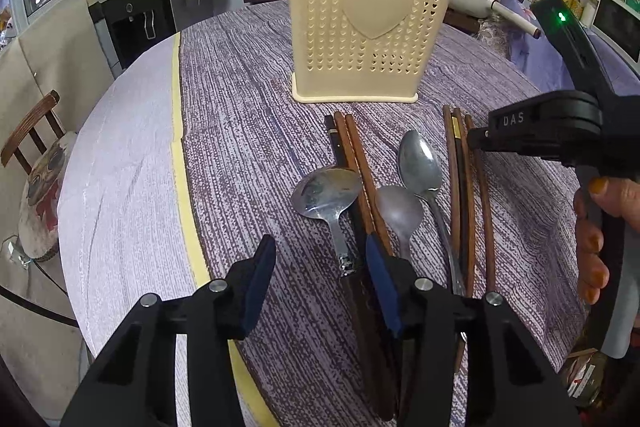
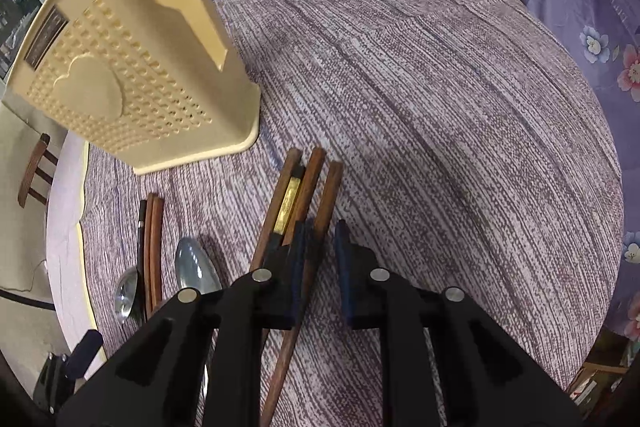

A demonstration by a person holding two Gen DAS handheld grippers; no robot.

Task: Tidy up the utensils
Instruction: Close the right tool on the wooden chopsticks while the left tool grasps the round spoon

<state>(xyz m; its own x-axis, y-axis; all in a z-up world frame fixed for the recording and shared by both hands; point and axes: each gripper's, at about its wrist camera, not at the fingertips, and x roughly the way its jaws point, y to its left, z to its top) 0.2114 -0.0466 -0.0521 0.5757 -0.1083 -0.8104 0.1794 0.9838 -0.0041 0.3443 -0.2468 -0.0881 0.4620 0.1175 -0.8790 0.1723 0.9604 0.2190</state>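
Utensils, brown wooden chopsticks (image 1: 360, 179) and steel spoons (image 1: 416, 163), all lie on our bench at 6 o'clock from the empty-looking cream perforated plastic holder (image 1: 372, 23); nothing sorted yet. Our left tool (image 1: 320, 291) gapes; right tool (image 2: 320, 267) straddles one chopstick (image 2: 326, 195), unclamped.

Two black plastic two-finger grippers: left gripper (image 1: 320, 279), right gripper (image 2: 322, 259). Dark blue flat pads (image 1: 260, 287) on fingers, round silver screws (image 1: 218, 285) behind pads. On right gripper body, white letters "DAS", small green light above. Bare hand (image 1: 600, 231) with orange-painted nails below letters.
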